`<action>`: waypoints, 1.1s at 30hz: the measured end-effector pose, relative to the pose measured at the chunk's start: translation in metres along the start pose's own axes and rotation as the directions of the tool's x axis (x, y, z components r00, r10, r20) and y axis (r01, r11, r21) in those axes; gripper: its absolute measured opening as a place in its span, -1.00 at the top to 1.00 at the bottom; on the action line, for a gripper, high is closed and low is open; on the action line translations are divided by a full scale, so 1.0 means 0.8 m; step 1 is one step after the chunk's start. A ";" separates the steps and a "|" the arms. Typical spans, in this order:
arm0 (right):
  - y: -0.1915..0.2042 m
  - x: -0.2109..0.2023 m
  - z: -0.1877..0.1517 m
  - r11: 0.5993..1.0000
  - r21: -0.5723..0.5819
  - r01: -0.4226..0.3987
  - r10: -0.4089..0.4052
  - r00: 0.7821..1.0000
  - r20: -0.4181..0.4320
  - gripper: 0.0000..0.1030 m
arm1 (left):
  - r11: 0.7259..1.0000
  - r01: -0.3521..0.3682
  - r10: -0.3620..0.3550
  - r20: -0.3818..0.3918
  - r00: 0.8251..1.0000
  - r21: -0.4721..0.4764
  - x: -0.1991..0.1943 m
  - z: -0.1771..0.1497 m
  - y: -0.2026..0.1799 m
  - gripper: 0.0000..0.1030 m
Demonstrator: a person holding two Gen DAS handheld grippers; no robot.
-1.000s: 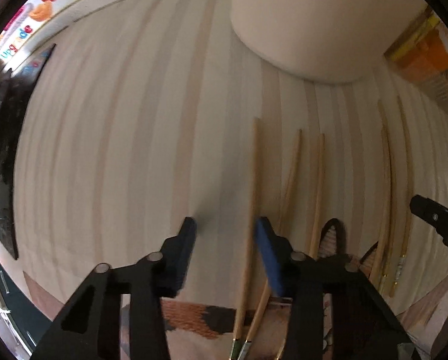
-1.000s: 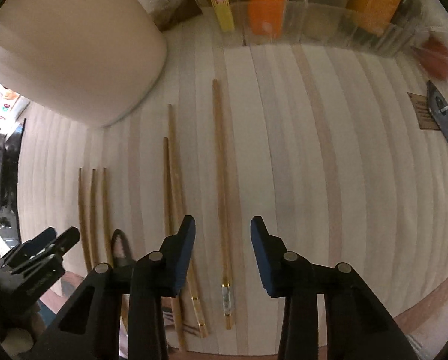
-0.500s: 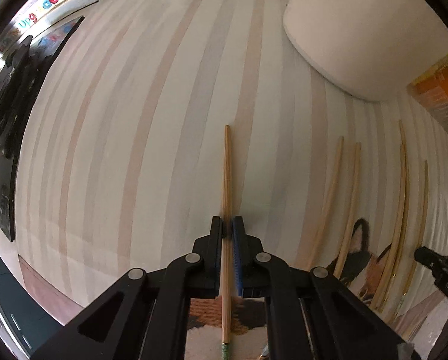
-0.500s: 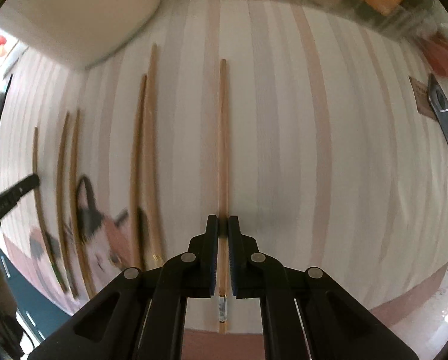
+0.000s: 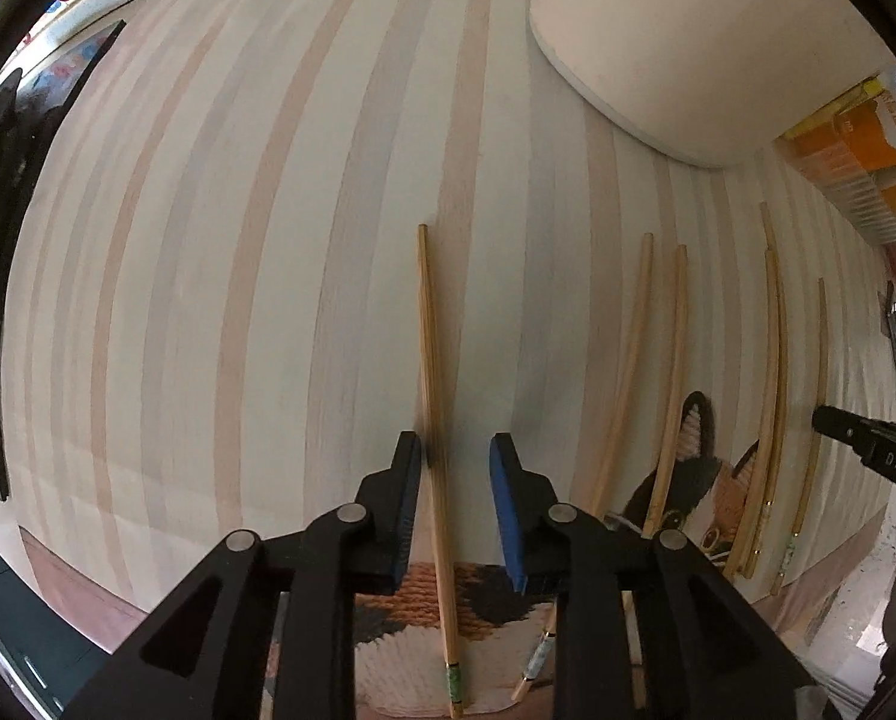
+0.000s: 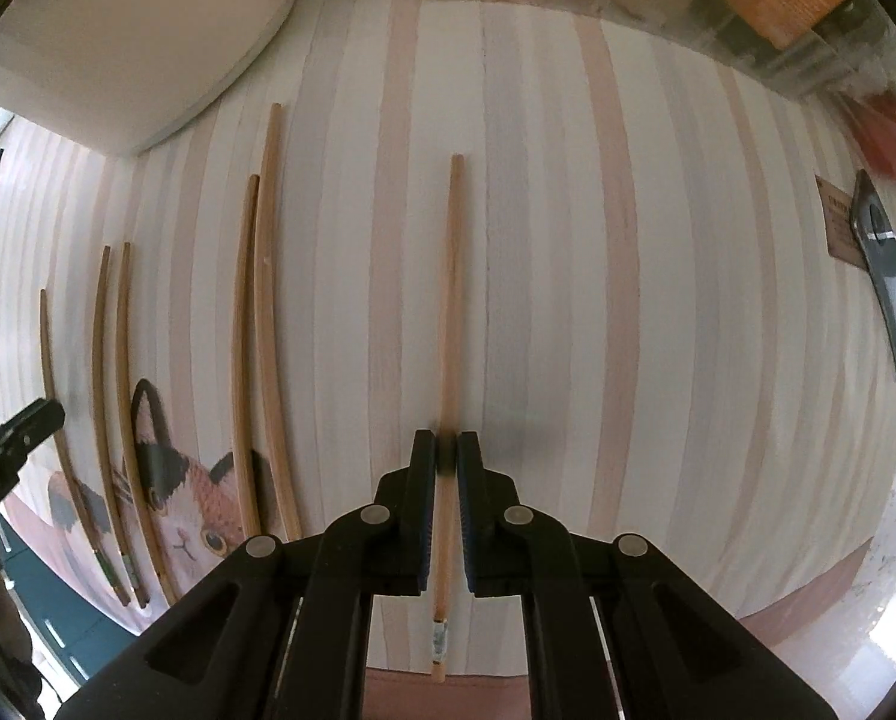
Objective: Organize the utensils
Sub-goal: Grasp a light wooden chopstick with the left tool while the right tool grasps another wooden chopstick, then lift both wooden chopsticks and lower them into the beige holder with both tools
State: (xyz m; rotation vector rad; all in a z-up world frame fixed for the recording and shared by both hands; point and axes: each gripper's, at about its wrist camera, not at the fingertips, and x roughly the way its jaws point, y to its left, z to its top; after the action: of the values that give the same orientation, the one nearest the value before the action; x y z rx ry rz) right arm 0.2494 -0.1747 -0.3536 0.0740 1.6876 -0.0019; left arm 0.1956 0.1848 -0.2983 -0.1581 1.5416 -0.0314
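We see our left gripper [image 5: 455, 467] spread open around a chopstick [image 5: 431, 360] lying on the striped mat [image 5: 237, 276] near its front edge, our right gripper [image 6: 446, 461] pinching another chopstick [image 6: 451, 300], and what may read "DA5" on the right gripper's finger.

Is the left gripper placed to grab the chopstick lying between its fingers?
Probably yes: the left gripper is open and straddles the chopstick, which lies alone on the striped mat with nothing blocking it.
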 end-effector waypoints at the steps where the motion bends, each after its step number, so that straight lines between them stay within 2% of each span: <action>1: -0.001 0.001 0.003 1.000 -0.001 0.001 -0.001 1.000 -0.002 0.84 | 1.000 -0.006 0.006 0.000 1.000 -0.001 0.003 -0.001 -0.007 0.58; 6: 0.002 0.006 0.021 1.000 -0.011 0.014 -0.014 1.000 -0.004 0.85 | 0.999 -0.031 0.031 0.001 1.000 0.007 0.014 0.001 -0.034 0.58; 9: 0.006 0.006 0.022 0.999 -0.026 0.040 -0.040 0.999 0.000 0.85 | 0.997 -0.071 0.071 0.001 0.997 0.025 0.016 -0.001 -0.048 0.73; 10: 0.013 0.007 0.027 0.999 -0.027 0.045 -0.045 0.999 0.001 0.85 | 0.994 -0.099 0.099 0.006 0.995 0.038 0.016 0.000 -0.053 0.79; 12: 0.043 0.008 0.016 0.998 -0.027 0.057 -0.056 0.998 0.008 0.85 | 0.993 -0.108 0.107 0.021 0.994 0.055 0.022 -0.001 -0.063 0.91; 16: 0.057 0.006 0.003 0.998 -0.009 0.064 -0.064 0.998 0.022 0.85 | 0.991 -0.124 0.122 0.030 0.992 0.047 0.025 -0.004 -0.072 0.92; 21: 0.048 0.003 -0.007 0.999 0.007 0.041 -0.041 0.998 0.043 0.87 | 0.988 -0.143 0.139 0.063 0.988 0.065 0.024 -0.012 -0.086 0.92; 27: 0.031 -0.020 -0.024 0.999 0.033 -0.033 0.029 0.994 0.104 0.87 | 0.991 -0.119 0.109 0.131 0.985 0.069 -0.021 -0.026 -0.100 0.92; 33: 0.032 -0.073 -0.035 0.995 0.010 -0.096 0.092 0.973 0.214 0.87 | 0.990 -0.102 0.079 0.227 0.971 0.096 -0.083 -0.029 -0.123 0.92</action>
State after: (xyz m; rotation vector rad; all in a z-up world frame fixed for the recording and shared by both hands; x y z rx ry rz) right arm 0.2299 -0.1505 -0.2915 0.1632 1.4684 0.0431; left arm 0.1785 0.0937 -0.2207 -0.0052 1.3179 -0.0229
